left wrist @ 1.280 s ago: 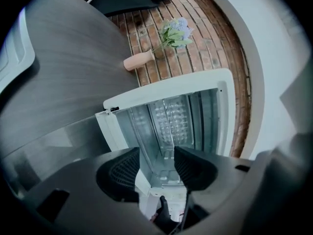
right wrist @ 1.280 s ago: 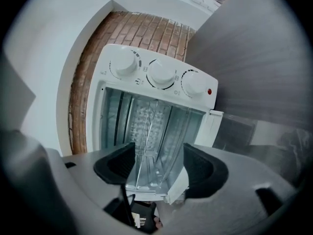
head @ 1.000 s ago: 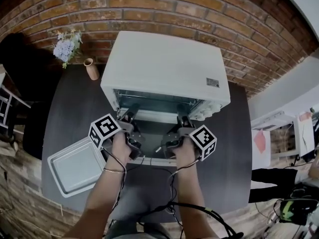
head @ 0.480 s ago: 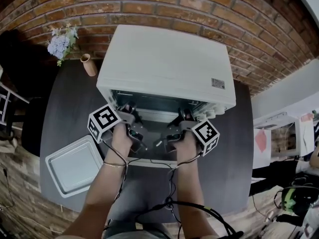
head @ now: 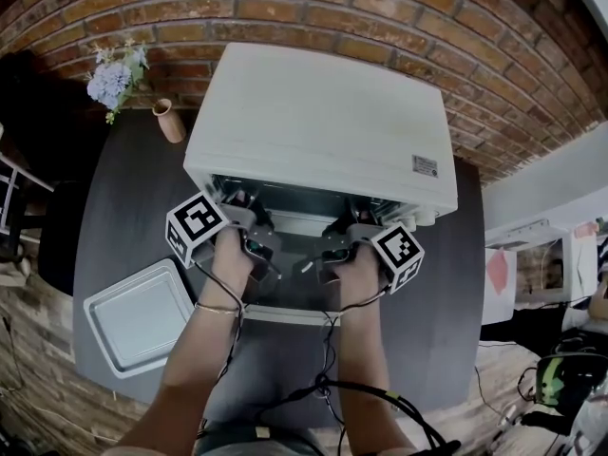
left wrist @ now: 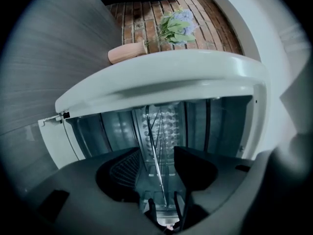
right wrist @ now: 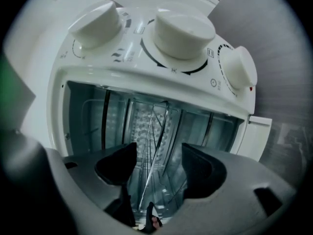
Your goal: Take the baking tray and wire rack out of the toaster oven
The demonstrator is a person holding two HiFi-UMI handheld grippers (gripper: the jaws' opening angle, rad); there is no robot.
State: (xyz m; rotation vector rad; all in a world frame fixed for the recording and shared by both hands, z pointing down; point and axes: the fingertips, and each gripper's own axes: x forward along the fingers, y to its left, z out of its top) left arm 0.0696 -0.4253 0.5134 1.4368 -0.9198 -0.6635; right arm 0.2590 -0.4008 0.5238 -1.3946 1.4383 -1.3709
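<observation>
Left tool [left wrist: 154, 151] stands released at the toaster oven [head: 323, 122] mouth, the wire rack [left wrist: 150, 128] edge between its jaws, ungripped. Right tool [right wrist: 159, 145], jaws just closing but not yet clamped, straddles the same rack. Baking tray [head: 142, 316] lies on the tabletop [head: 123, 207], left of the left tool.

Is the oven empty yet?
Not yet. Done: the shallow silver baking tray lies on the dark table. In hand: left gripper and right gripper at the white toaster oven, open around the metal wire rack; the right's jaws have just been closing. Left: pull it out.
</observation>
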